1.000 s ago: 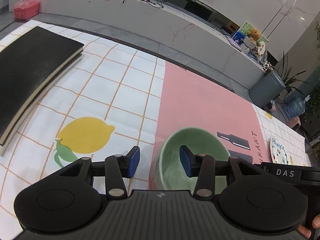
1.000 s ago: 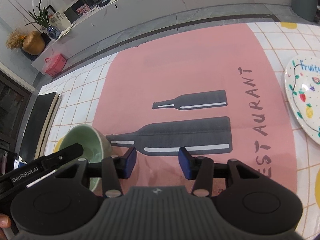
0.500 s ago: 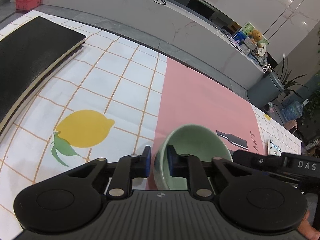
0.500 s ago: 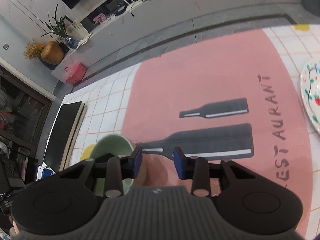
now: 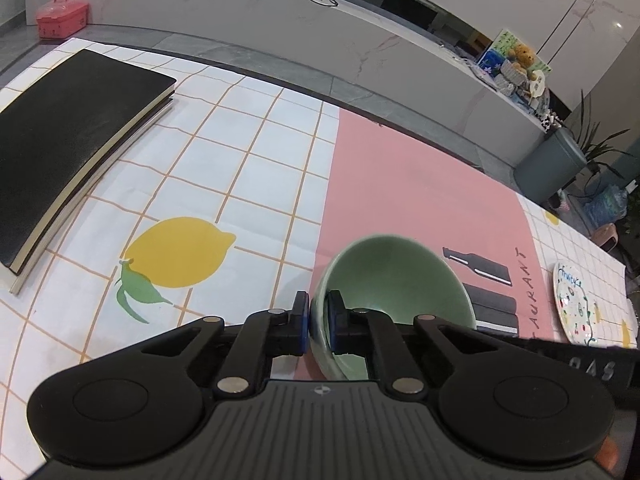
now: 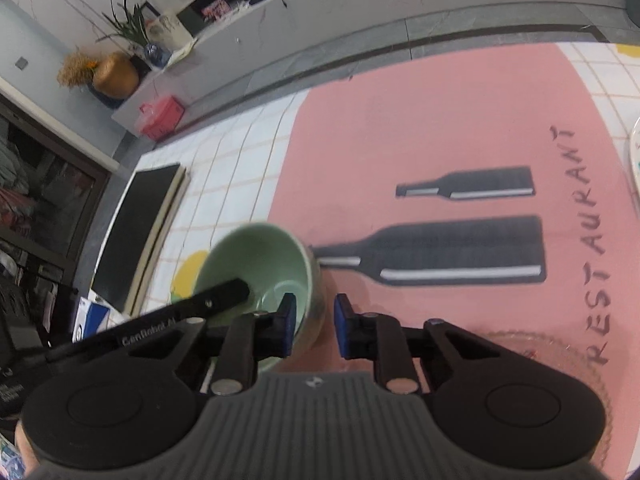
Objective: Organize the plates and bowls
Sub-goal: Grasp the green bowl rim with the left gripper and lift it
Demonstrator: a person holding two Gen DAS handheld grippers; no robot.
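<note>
A pale green bowl (image 5: 396, 280) stands on the pink part of the tablecloth. My left gripper (image 5: 318, 324) is shut on its near left rim, one pad outside and one inside. In the right wrist view the same bowl (image 6: 260, 264) is at lower left, and my right gripper (image 6: 315, 330) straddles its right rim with the pads apart, not clamped. A white plate with fruit drawings (image 5: 580, 304) lies at the far right of the table. A clear glass dish (image 6: 532, 350) shows partly behind the right gripper body.
A black board (image 5: 64, 140) lies on the checked cloth at the left. The table's far edge (image 5: 360, 98) runs along a grey floor. A red box (image 5: 62, 20) sits on the floor beyond. A grey bin (image 5: 548, 168) stands at the far right.
My left gripper has closed from wide open onto the bowl's rim. My right gripper has moved left to the bowl's other side and narrowed its gap.
</note>
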